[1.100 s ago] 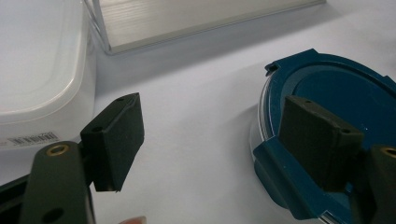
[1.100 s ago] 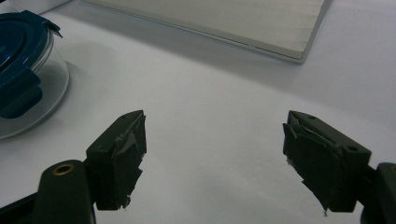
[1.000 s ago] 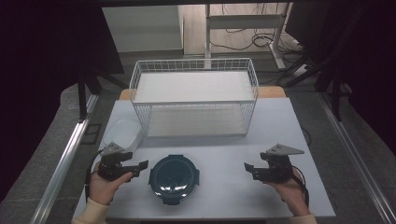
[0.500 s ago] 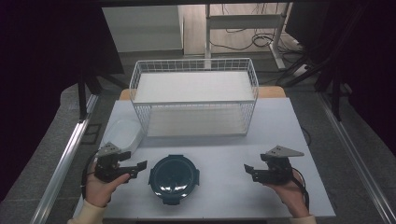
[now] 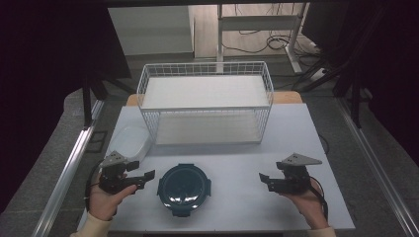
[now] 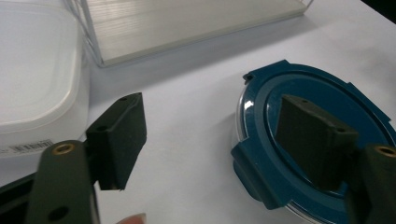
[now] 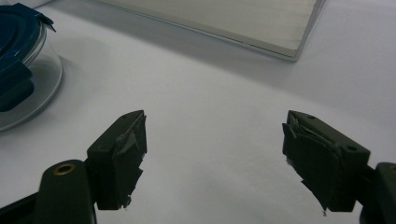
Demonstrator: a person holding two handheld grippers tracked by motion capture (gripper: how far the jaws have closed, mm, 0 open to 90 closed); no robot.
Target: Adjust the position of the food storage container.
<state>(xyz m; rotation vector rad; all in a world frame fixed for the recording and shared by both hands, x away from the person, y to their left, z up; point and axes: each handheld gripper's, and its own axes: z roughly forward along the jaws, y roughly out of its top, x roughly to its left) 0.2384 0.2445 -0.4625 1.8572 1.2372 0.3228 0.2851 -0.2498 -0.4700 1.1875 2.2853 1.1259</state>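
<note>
Left gripper (image 5: 146,175) has edged slightly nearer and toward the round blue-lidded container (image 5: 184,189) since a second ago; the container itself has not moved, sitting at the near middle of the surface (image 5: 237,148). Reads as the start of a reach for it, nothing yet grasped. In the left gripper view the jaws stand wide apart and empty, one jaw out over the blue lid (image 6: 322,93), the other over bare surface just left of it. Right gripper (image 5: 264,178) holds its place well off to the right, jaws likewise spread with nothing between them. A wire basket (image 5: 205,106) stands at the far middle, its front wall well apart from the container, so there is open room between. A clear lidded box (image 5: 129,143) lies far-left of the container, just beyond the left gripper; that side is tighter. Near edge of the surface runs close under the container, little margin there. Right half lies open.
</note>
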